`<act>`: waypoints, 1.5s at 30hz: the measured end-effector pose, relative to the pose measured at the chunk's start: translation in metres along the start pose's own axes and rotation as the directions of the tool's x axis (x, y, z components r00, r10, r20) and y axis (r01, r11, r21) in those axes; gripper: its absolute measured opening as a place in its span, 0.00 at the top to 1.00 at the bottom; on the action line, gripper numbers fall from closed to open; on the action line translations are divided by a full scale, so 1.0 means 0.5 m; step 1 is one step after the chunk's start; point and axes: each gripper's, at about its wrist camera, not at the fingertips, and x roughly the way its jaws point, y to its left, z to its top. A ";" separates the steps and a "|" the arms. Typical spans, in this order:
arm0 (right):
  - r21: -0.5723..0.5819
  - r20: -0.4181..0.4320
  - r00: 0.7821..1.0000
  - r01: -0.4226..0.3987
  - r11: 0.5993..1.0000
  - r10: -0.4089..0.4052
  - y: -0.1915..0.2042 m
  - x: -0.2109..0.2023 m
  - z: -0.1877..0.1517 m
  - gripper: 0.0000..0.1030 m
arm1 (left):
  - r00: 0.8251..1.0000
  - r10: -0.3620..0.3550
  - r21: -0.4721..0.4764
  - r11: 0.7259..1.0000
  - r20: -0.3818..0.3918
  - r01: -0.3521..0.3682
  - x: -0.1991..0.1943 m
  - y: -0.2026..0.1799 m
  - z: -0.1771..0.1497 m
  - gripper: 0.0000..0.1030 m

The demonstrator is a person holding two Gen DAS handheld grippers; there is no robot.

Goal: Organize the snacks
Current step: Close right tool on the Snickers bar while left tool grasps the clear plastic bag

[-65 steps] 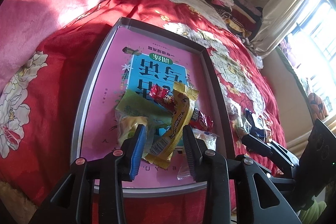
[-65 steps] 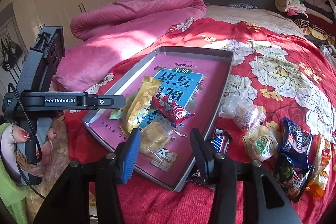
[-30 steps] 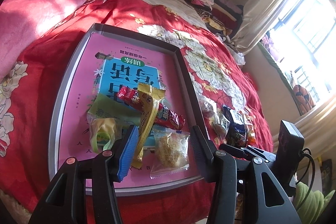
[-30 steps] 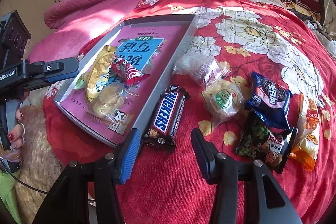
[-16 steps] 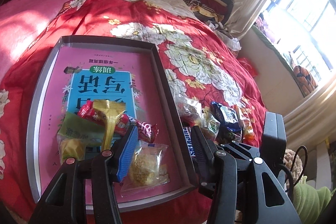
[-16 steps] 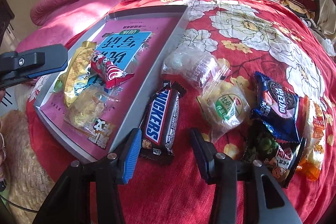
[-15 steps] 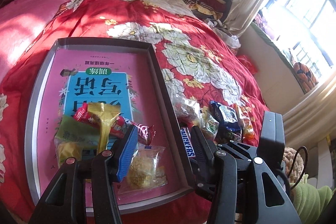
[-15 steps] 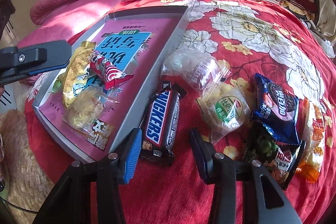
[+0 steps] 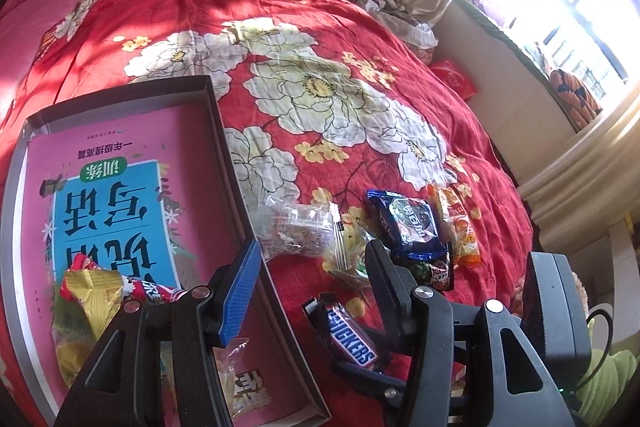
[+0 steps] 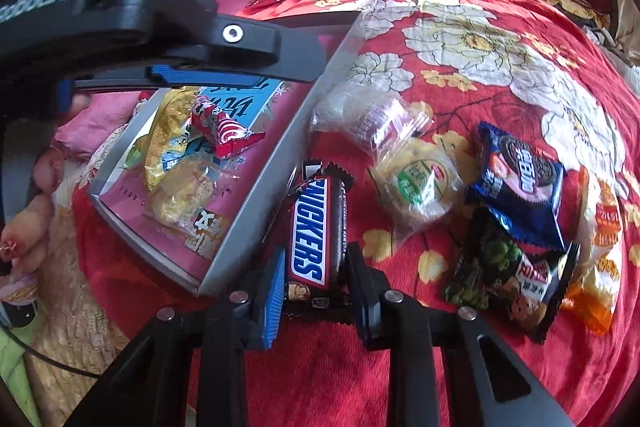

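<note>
While the left gripper hovers at lower centre of its view, jaws half open and just widening with nothing between them, the grey tray at left holds three snacks. Just right of the tray, on the red bedspread, lies the Snickers bar. The right gripper straddles the bar's near end, jaws just closing onto it.

In the right wrist view, the left gripper's arm is covering the far end of the tray and most of the book's title. The orange packet is running into the dark right rim. The Snickers bar's near end is sitting behind the fingers, so contact is unclear.
</note>
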 end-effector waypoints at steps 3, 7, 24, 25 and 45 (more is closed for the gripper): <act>0.048 0.001 1.000 -0.020 0.999 0.020 -0.020 -0.022 -0.013 0.71 | 0.999 0.029 0.035 0.999 -0.039 -0.027 0.028 -0.019 0.010 0.43; 0.066 0.025 1.000 -0.010 0.998 0.009 -0.036 -0.057 -0.029 0.71 | 0.993 0.089 0.083 0.993 -0.072 -0.083 0.063 -0.039 0.027 0.42; 0.196 0.122 0.991 -0.073 0.978 0.049 -0.100 -0.126 -0.036 0.71 | 0.934 0.320 0.277 0.922 -0.158 -0.270 0.174 -0.081 0.055 0.37; 0.201 0.127 0.991 -0.072 0.977 0.047 -0.103 -0.127 -0.037 0.71 | 0.935 0.317 0.271 0.925 -0.158 -0.267 0.177 -0.081 0.056 0.37; 0.178 0.100 0.995 -0.001 0.984 -0.017 -0.139 -0.119 -0.024 0.78 | 0.955 0.268 0.220 0.947 -0.129 -0.236 0.164 -0.066 0.038 0.49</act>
